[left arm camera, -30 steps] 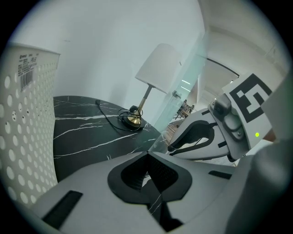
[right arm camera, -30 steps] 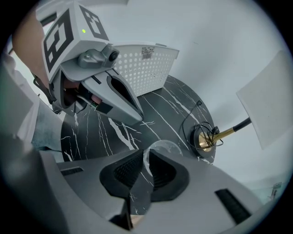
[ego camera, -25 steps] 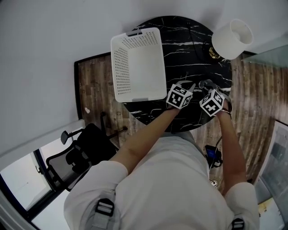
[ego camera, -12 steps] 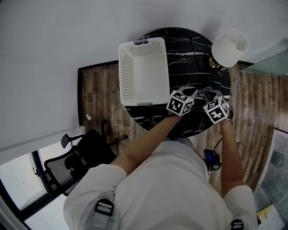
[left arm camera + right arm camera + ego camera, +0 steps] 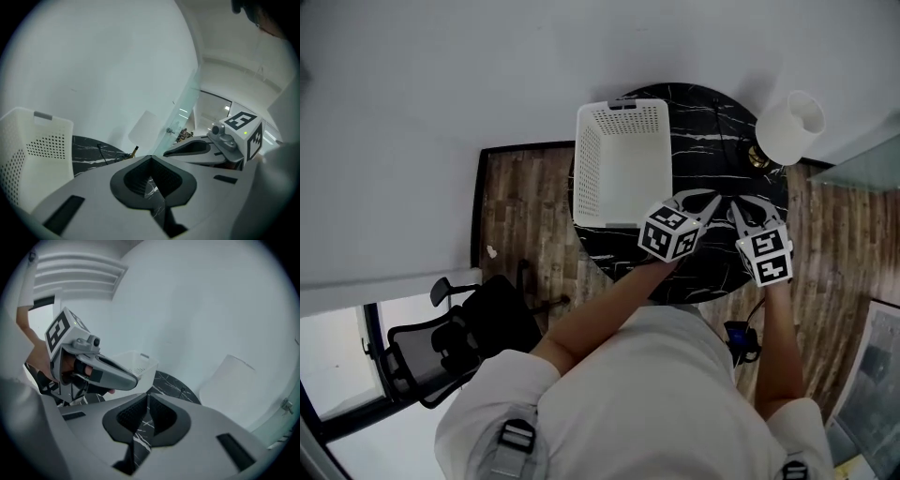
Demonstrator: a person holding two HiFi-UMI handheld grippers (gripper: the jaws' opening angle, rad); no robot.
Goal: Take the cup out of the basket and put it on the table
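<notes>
Oddly, with my left claw (image 5: pixel 713 196) and right claw (image 5: pixel 737 203) both pinched together empty over the round black marble table (image 5: pixel 712 122), the white perforated plastic basket (image 5: pixel 589 169) left of them looks empty and no cup shows.

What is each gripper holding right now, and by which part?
Nothing. The left gripper and the right gripper both have their jaws closed together with nothing between them; only the black table shows behind them.

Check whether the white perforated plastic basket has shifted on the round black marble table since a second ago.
No. The white perforated plastic basket still sits at the left edge of the round black marble table; only the view shifted.
</notes>
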